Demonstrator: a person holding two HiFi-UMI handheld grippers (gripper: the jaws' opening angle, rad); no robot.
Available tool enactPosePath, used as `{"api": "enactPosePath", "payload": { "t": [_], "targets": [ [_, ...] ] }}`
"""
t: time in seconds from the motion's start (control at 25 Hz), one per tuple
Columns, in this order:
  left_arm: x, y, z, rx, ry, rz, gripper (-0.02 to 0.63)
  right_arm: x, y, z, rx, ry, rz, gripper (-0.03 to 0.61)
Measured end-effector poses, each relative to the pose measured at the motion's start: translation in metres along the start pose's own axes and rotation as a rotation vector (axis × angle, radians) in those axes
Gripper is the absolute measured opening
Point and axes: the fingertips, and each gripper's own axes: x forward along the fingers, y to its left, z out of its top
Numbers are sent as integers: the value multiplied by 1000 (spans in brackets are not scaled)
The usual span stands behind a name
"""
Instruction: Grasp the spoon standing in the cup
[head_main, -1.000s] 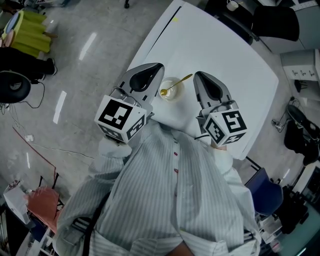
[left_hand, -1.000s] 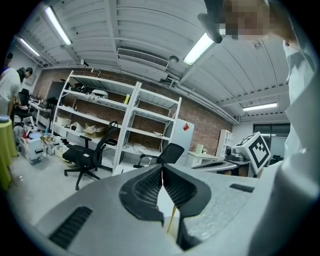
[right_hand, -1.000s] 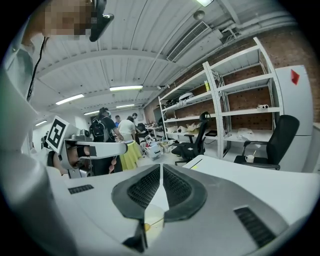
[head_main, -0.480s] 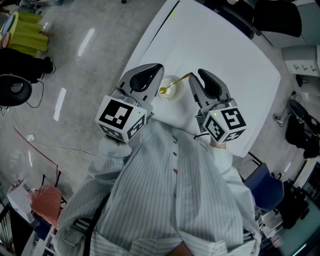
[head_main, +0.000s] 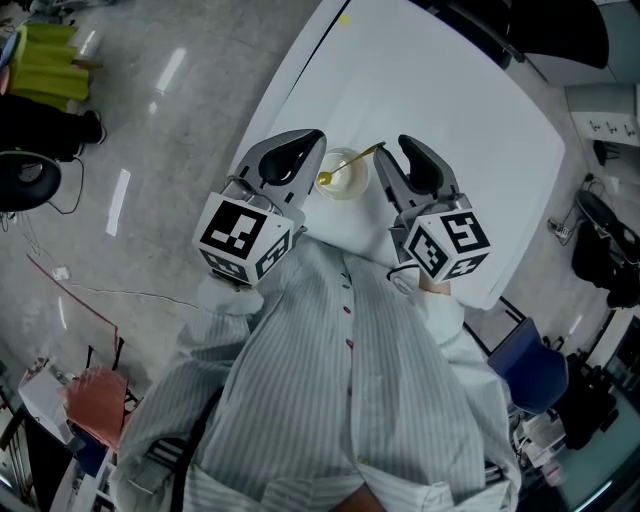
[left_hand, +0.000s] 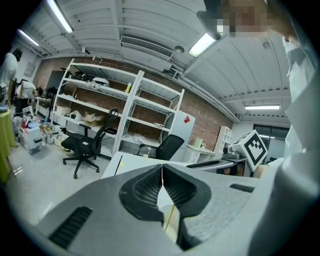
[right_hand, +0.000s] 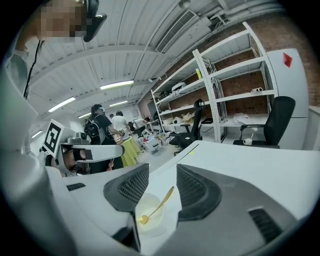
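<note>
A small clear cup (head_main: 343, 176) stands on the white table (head_main: 470, 110), with a gold spoon (head_main: 350, 166) leaning in it, handle up to the right. My left gripper (head_main: 316, 137) sits just left of the cup, jaws shut and empty. My right gripper (head_main: 394, 150) is just right of the cup; its jaws have just been opening and stand apart. In the right gripper view the spoon (right_hand: 158, 205) and cup (right_hand: 149, 220) show in the gap of the right gripper (right_hand: 162, 171), untouched by the pads. In the left gripper view a sliver of spoon handle (left_hand: 171, 221) shows below the left gripper (left_hand: 162, 172).
The cup stands near the table's near edge, close to the person's striped shirt (head_main: 340, 380). Bare floor (head_main: 170, 120) lies to the left. Shelving (left_hand: 100, 105) and a black office chair (left_hand: 85, 142) stand beyond the table. People (right_hand: 107, 127) stand far off.
The right gripper's jaws have gone from shut to wide apart, and its left finger now lies close to the spoon handle's tip. The left gripper stays shut beside the cup.
</note>
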Motion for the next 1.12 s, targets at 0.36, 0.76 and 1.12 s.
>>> {"api": "enactPosePath", "payload": {
  "t": [0.36, 0.76, 1.12],
  "targets": [
    [8, 4, -26, -12, 62, -10, 11, 11, -7, -23, 39, 41, -3, 152],
    [11, 10, -49, -20, 116, -20, 11, 25, -10, -44, 71, 78, 11, 152],
    [13, 15, -66, -33, 142, -26, 11, 32, -10, -65, 95, 112, 11, 152]
  ]
}}
